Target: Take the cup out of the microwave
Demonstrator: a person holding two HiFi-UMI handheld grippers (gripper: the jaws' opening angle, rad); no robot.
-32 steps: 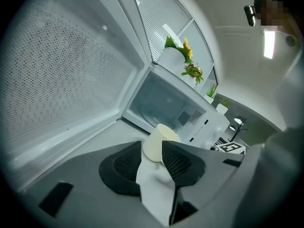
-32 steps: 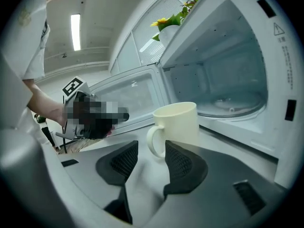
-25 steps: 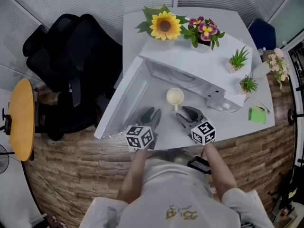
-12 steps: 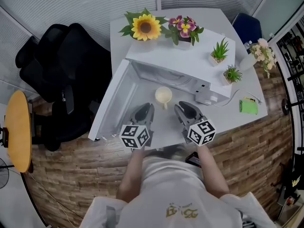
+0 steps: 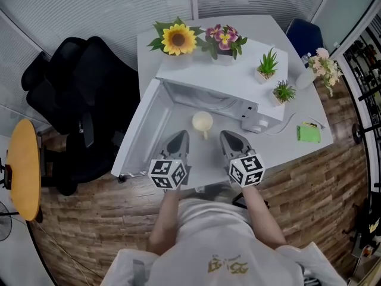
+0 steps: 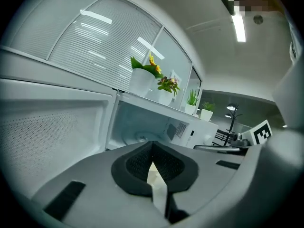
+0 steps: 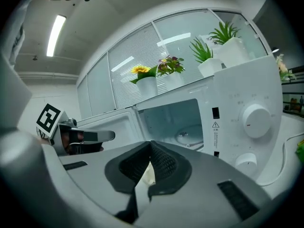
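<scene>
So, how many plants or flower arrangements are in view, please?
5: a sunflower and pink flowers at the back, two small green plants on the microwave's right end, and pale flowers at the table's right edge.

Potted sunflower [image 5: 178,39], pink flowers [image 5: 224,37] — black chair [image 5: 77,94] nearby.

The person wears a white short-sleeved shirt [image 5: 202,243] with a small gold emblem [image 5: 224,267] on the chest, and its sleeves [image 5: 126,262] are loose and wide. The left gripper [image 5: 178,137] and the right gripper [image 5: 230,137] are 2 matching smooth grey shells, each carrying at its rear a white cube [image 5: 168,173] printed with black square markers. Seen close, each has 2 black pads [image 6: 135,163] with a fine mesh texture, and a dark rectangular slot [image 6: 64,199] sits on either side of the grey body.
</scene>
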